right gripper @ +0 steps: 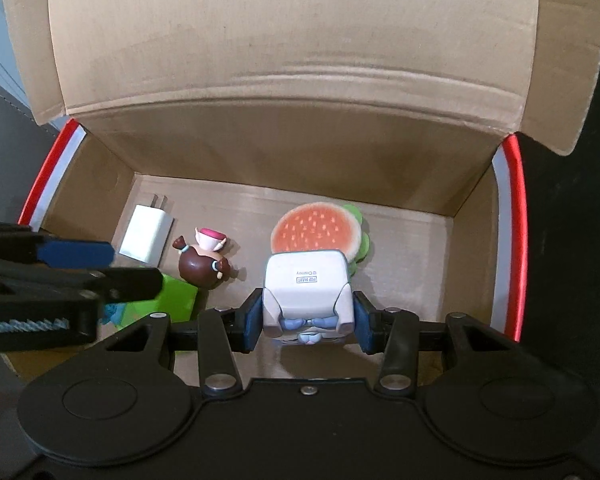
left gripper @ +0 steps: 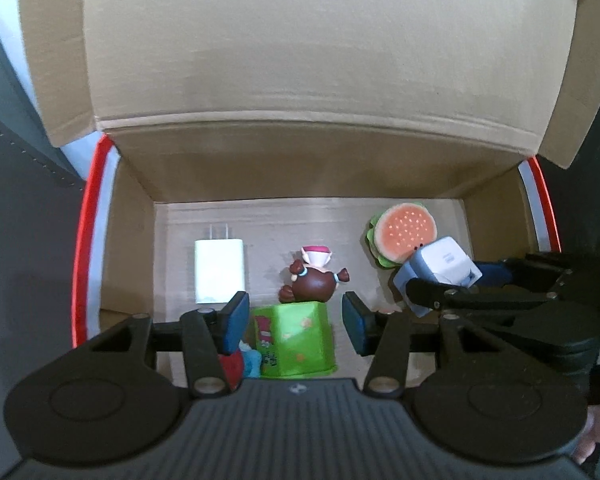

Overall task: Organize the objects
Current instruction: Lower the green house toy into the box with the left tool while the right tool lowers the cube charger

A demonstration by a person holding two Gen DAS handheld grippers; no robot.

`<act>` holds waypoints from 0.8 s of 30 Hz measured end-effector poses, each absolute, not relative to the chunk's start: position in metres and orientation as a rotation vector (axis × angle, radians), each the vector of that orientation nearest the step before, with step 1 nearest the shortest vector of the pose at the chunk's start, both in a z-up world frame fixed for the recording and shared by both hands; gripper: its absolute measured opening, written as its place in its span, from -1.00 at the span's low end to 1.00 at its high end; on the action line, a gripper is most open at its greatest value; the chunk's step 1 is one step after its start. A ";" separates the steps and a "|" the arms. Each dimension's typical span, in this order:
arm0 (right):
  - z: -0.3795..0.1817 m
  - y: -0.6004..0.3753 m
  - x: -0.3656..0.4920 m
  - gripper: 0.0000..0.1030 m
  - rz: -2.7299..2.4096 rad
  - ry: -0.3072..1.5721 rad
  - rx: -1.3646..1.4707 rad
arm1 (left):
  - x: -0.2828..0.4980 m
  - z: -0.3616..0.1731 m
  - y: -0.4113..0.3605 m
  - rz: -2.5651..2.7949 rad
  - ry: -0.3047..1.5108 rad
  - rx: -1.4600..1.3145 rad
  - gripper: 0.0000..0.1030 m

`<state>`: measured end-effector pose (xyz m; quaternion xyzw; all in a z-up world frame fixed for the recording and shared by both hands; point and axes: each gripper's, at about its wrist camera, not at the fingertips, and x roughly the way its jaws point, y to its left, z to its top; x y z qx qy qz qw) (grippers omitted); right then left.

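An open cardboard box (left gripper: 300, 160) (right gripper: 300, 152) holds the objects. My left gripper (left gripper: 296, 322) (right gripper: 100, 268) hovers open over a green toy box (left gripper: 296, 336) (right gripper: 178, 298) lying on the floor of the box; its pads do not press on it. A brown-headed figurine (left gripper: 312, 280) (right gripper: 204, 260) lies just beyond the green box. My right gripper (right gripper: 306, 320) (left gripper: 460, 280) is shut on a white and blue cube figure (right gripper: 306, 284) (left gripper: 440, 268), held above the box floor in front of a burger toy (right gripper: 316, 228) (left gripper: 404, 232).
A white charger plug (left gripper: 219, 272) (right gripper: 148, 238) lies at the back left of the box. A red and blue item (left gripper: 238, 364) sits against the green box's left side. The box lid stands up behind. Dark surfaces surround the box. A person's hand (left gripper: 596, 432) shows at right.
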<state>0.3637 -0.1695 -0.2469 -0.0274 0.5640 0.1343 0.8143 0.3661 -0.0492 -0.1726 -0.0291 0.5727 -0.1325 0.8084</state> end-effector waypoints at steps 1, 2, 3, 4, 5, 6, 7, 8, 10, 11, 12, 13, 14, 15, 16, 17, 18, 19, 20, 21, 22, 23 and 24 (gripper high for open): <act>-0.248 -0.169 0.364 -0.13 0.283 1.204 -0.064 | 0.366 -0.171 -0.046 -0.283 1.226 -0.067 -0.02; -0.250 -0.169 0.364 -0.13 0.279 1.207 -0.071 | 0.366 -0.171 -0.045 -0.282 1.226 -0.069 -0.02; -0.252 -0.168 0.364 -0.13 0.275 1.209 -0.079 | 0.366 -0.169 -0.045 -0.282 1.226 -0.068 -0.02; -0.254 -0.167 0.363 -0.13 0.272 1.212 -0.092 | 0.365 -0.168 -0.044 -0.282 1.226 -0.067 -0.01; -0.256 -0.166 0.363 -0.13 0.270 1.215 -0.103 | 0.365 -0.166 -0.043 -0.281 1.224 -0.069 -0.01; -0.259 -0.166 0.362 -0.12 0.269 1.220 -0.107 | 0.365 -0.164 -0.040 -0.279 1.224 -0.074 -0.01; -0.259 -0.166 0.361 -0.13 0.269 1.220 -0.107 | 0.364 -0.162 -0.038 -0.276 1.224 -0.083 -0.01; -0.260 -0.166 0.361 -0.13 0.264 1.222 -0.114 | 0.364 -0.159 -0.035 -0.272 1.227 -0.094 0.00; -0.259 -0.166 0.359 -0.09 0.259 1.215 -0.117 | 0.364 -0.155 -0.033 -0.263 1.233 -0.117 0.03; -0.257 -0.166 0.358 -0.09 0.260 1.213 -0.120 | 0.363 -0.153 -0.032 -0.265 1.232 -0.125 0.06; -0.255 -0.165 0.358 -0.09 0.262 1.209 -0.119 | 0.362 -0.150 -0.032 -0.271 1.228 -0.133 0.11; -0.253 -0.164 0.358 -0.09 0.264 1.206 -0.114 | 0.361 -0.147 -0.032 -0.273 1.224 -0.136 0.16; -0.250 -0.165 0.357 -0.09 0.266 1.204 -0.104 | 0.359 -0.144 -0.033 -0.275 1.221 -0.137 0.18; -0.247 -0.166 0.357 -0.09 0.267 1.203 -0.095 | 0.358 -0.141 -0.033 -0.280 1.217 -0.139 0.21; -0.245 -0.167 0.358 -0.08 0.269 1.203 -0.087 | 0.357 -0.137 -0.034 -0.286 1.209 -0.139 0.26; -0.242 -0.168 0.357 -0.08 0.273 1.203 -0.078 | 0.356 -0.134 -0.035 -0.292 1.203 -0.132 0.29; -0.240 -0.169 0.357 -0.06 0.277 1.203 -0.069 | 0.355 -0.131 -0.036 -0.296 1.199 -0.125 0.34; -0.237 -0.170 0.357 -0.03 0.281 1.205 -0.057 | 0.354 -0.128 -0.036 -0.299 1.193 -0.122 0.37; -0.234 -0.171 0.357 -0.02 0.284 1.210 -0.040 | 0.353 -0.125 -0.035 -0.293 1.188 -0.122 0.39; -0.231 -0.173 0.355 0.00 0.292 1.216 -0.019 | 0.352 -0.122 -0.033 -0.282 1.182 -0.121 0.42; -0.227 -0.172 0.353 0.03 0.302 1.216 -0.010 | 0.350 -0.119 -0.032 -0.272 1.175 -0.117 0.44; -0.223 -0.172 0.351 0.06 0.314 1.210 -0.011 | 0.349 -0.116 -0.031 -0.266 1.169 -0.111 0.45; -0.220 -0.172 0.349 0.13 0.319 1.204 -0.013 | 0.346 -0.114 -0.030 -0.257 1.161 -0.105 0.47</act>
